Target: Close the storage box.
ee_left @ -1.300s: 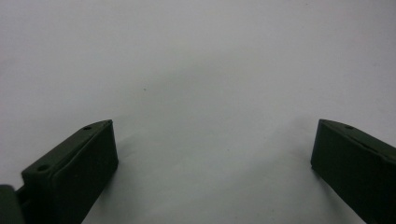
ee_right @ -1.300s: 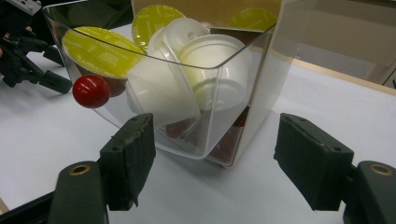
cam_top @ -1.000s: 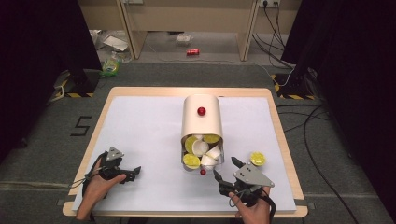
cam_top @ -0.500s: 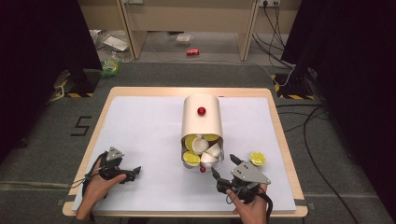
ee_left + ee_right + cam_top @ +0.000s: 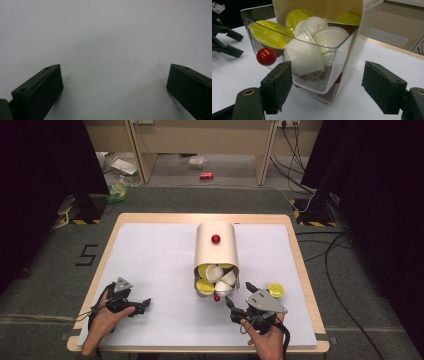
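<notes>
At the lower left of the high view the left gripper [image 5: 142,304] rests low over the white table cover [image 5: 150,260], its jaws spread wide with only bare cover between them in the left gripper view. In the centre stands the cream capsule dispenser [image 5: 216,249], its clear drawer [image 5: 294,50] with the red knob [image 5: 266,56] pulled out toward the bottom of the frame and holding yellow-green and white capsules [image 5: 317,40]. At the lower right the right gripper [image 5: 239,294] points at that drawer with jaws wide and empty, just short of its front, and a single yellow capsule [image 5: 276,289] lies beside it on the right.
</notes>
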`<action>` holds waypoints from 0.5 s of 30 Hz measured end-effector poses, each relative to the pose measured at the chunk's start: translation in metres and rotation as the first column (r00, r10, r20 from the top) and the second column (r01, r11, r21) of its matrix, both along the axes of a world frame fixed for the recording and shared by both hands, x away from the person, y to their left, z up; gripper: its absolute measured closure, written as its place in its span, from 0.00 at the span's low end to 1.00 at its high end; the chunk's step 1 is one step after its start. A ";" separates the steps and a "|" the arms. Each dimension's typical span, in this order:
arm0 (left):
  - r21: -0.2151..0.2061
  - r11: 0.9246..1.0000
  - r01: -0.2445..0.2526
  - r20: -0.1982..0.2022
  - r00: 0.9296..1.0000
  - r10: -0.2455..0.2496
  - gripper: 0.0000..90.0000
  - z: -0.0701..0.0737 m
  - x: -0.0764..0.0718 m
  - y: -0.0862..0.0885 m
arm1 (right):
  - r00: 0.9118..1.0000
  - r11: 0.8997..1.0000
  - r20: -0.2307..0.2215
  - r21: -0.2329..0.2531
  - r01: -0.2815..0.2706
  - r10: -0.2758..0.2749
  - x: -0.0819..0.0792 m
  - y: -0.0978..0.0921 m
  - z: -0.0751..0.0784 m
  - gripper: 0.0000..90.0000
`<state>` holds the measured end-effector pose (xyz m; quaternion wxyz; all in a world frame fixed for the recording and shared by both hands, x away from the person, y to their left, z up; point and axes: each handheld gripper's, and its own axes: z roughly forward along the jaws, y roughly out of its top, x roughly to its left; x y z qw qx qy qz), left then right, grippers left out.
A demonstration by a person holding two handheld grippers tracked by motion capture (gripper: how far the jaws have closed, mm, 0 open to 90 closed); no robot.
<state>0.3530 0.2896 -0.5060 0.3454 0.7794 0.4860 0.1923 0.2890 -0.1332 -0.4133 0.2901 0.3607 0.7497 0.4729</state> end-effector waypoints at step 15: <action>0.000 1.000 0.000 0.000 1.000 0.000 0.00 0.000 0.000 0.000 | 1.000 1.000 0.003 0.011 0.021 -0.021 0.011 0.002 -0.001 0.27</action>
